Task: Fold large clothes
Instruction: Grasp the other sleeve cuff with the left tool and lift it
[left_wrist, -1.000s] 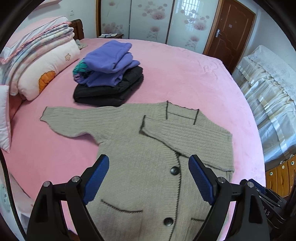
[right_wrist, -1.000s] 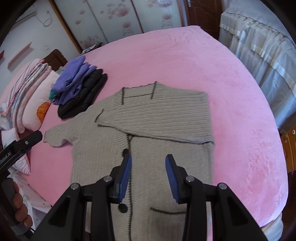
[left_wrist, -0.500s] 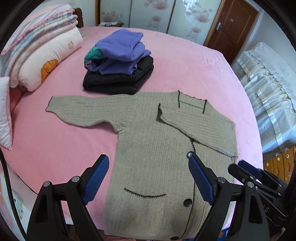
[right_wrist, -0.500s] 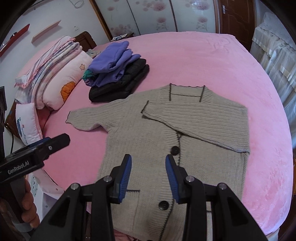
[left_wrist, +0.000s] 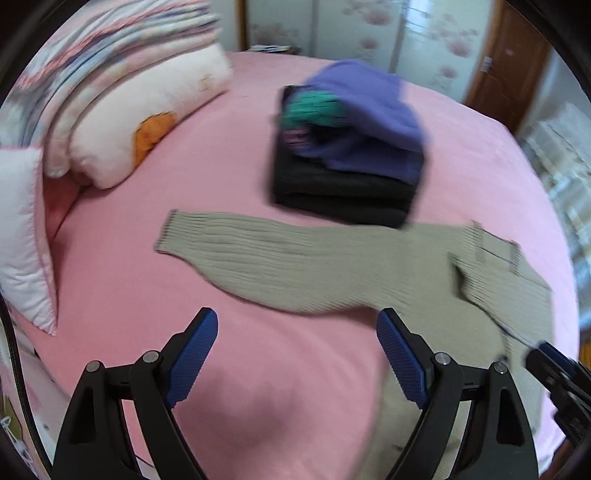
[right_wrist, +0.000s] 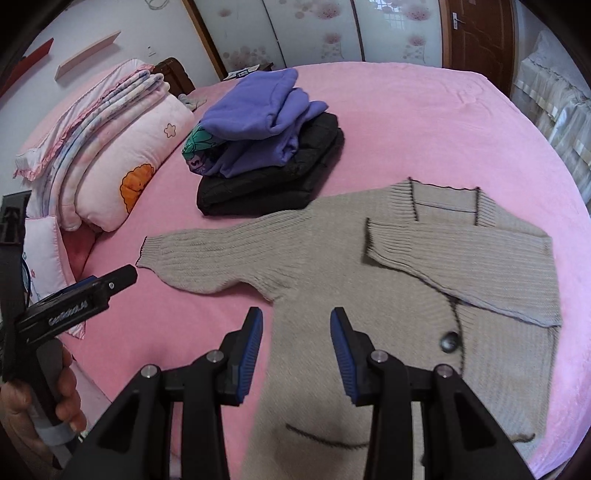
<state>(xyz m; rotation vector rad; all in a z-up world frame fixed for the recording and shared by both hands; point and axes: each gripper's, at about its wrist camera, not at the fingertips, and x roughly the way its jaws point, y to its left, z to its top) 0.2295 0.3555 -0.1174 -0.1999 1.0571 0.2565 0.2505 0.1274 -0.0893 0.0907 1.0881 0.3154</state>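
A beige ribbed cardigan (right_wrist: 369, 295) with dark trim and buttons lies flat on the pink bed (right_wrist: 424, 122). One sleeve is folded across its chest; the other sleeve (left_wrist: 258, 254) stretches out to the left. My left gripper (left_wrist: 295, 321) is open wide over bare bedding just in front of that outstretched sleeve, with nothing between its fingers. In the right wrist view the left gripper (right_wrist: 127, 275) shows at the left, near the sleeve's cuff, held by a hand (right_wrist: 62, 402). My right gripper (right_wrist: 295, 317) hovers over the cardigan's left side below the armpit, jaws partly apart and empty.
Folded clothes (right_wrist: 269, 147), purple on black, sit stacked just beyond the cardigan. Pillows and a folded quilt (right_wrist: 110, 147) lie along the left. The bed's near edge runs just below the grippers. Sliding wardrobe doors (right_wrist: 332, 29) and a wooden door (right_wrist: 480, 33) stand behind.
Both grippers have swept left along the cardigan: the left from over its buttons to the bedding by the outstretched sleeve, the right from the button line to the left side. The cardigan lies unchanged.
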